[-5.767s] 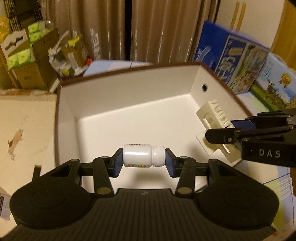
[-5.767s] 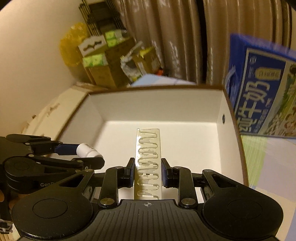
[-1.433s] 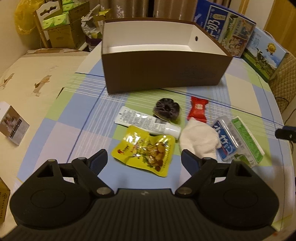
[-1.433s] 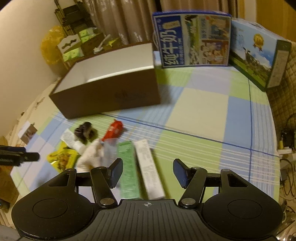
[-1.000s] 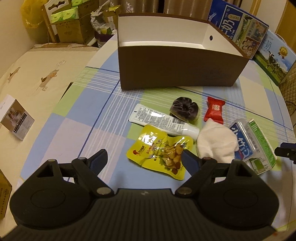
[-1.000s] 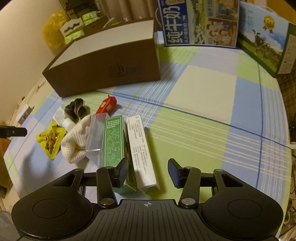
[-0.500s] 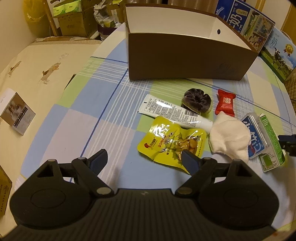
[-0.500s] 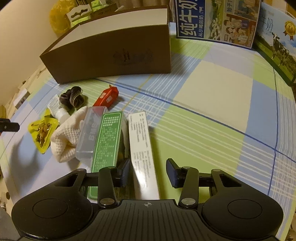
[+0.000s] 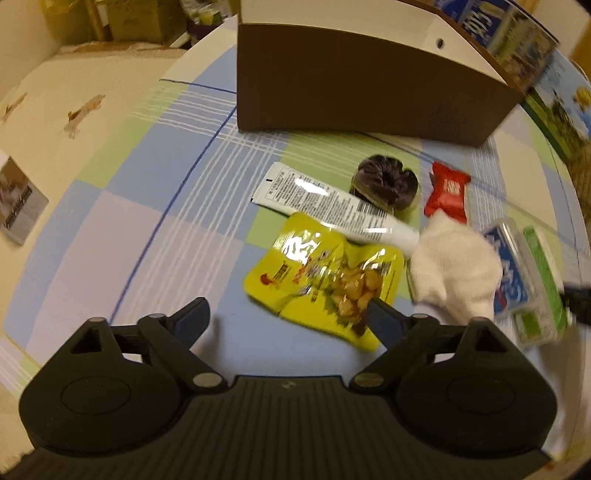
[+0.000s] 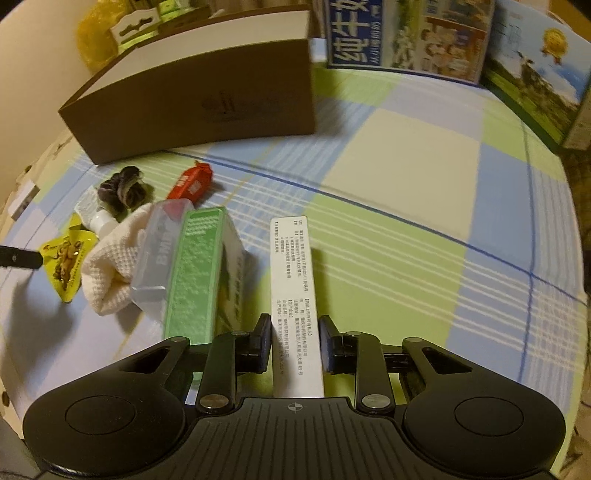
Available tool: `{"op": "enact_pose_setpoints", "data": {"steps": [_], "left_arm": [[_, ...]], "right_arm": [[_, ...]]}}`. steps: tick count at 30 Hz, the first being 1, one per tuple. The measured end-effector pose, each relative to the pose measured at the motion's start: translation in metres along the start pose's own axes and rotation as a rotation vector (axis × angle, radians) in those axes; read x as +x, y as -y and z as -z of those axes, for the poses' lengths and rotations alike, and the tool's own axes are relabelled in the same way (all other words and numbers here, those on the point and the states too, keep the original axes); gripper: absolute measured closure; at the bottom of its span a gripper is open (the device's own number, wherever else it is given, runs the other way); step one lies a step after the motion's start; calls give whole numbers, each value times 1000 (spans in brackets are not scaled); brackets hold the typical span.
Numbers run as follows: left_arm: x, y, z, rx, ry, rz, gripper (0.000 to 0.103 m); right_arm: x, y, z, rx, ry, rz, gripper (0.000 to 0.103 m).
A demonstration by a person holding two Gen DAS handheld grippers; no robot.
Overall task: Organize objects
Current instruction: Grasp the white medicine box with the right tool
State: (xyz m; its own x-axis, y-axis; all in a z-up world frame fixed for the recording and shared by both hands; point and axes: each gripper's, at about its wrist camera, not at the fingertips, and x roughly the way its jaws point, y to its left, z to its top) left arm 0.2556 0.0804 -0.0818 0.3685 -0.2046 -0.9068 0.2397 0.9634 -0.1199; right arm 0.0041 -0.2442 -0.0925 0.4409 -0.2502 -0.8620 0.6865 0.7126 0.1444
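A long white carton (image 10: 295,295) lies flat on the checked tablecloth (image 10: 406,177), and my right gripper (image 10: 295,347) is shut on its near end, pads against both sides. Left of it lie a green box (image 10: 195,266), a clear case (image 10: 159,251), a white cloth (image 10: 107,266), a red packet (image 10: 190,182) and a dark scrunchie (image 10: 122,190). My left gripper (image 9: 286,317) is open low over the cloth, its right finger over the corner of a yellow snack packet (image 9: 317,269). A white tube (image 9: 332,206) lies behind the packet. The brown box (image 9: 362,92) stands at the back.
Two printed milk cartons (image 10: 410,33) (image 10: 535,74) stand behind and right of the brown box. A small card box (image 9: 18,206) lies on the beige surface off the table's left edge. The right half of the tablecloth holds nothing beyond the white carton.
Both grippers left the brown box empty and came down to the items. Over the last second the right jaws narrowed onto the white carton; the left gripper moved lower toward the yellow packet.
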Motion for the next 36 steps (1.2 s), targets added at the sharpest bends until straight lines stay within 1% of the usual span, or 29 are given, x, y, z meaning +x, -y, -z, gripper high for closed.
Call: {"op": "enact_pose_setpoints", "data": {"steps": [4, 7, 9, 13, 16, 20, 22, 24, 28, 32, 34, 36], "left_arm": [[10, 1, -15, -93, -3, 7, 9], [20, 3, -27, -129, -6, 4, 9], [25, 6, -33, -133, -5, -11, 9], [35, 13, -39, -111, -5, -37, 9], [39, 15, -35, -65, -19, -65, 9], [35, 4, -22, -58, -34, -59, 9], [30, -2, -15, -31, -34, -77, 9], [25, -11, -7, -28, -32, -96, 9], [13, -30, 4, -35, -30, -96, 9], [0, -37, 13, -25, -35, -80, 9], [-9, -35, 21, 18, -24, -48, 9], [-15, -30, 28, 110, -10, -26, 9]], "right_arm": [[-7, 10, 8, 46, 2, 27, 79], [-12, 16, 12, 70, 3, 40, 79], [-14, 18, 15, 80, 4, 46, 79], [-19, 21, 20, 96, 6, 52, 79], [-21, 22, 24, 103, 6, 54, 79], [-22, 20, 26, 98, 4, 54, 79], [-23, 19, 26, 93, 2, 54, 79], [-23, 18, 26, 85, 0, 53, 79], [-23, 17, 25, 78, -4, 52, 79], [-24, 17, 26, 73, -5, 49, 79], [-24, 18, 26, 76, -5, 45, 79], [-24, 19, 27, 81, -5, 41, 79]]}}
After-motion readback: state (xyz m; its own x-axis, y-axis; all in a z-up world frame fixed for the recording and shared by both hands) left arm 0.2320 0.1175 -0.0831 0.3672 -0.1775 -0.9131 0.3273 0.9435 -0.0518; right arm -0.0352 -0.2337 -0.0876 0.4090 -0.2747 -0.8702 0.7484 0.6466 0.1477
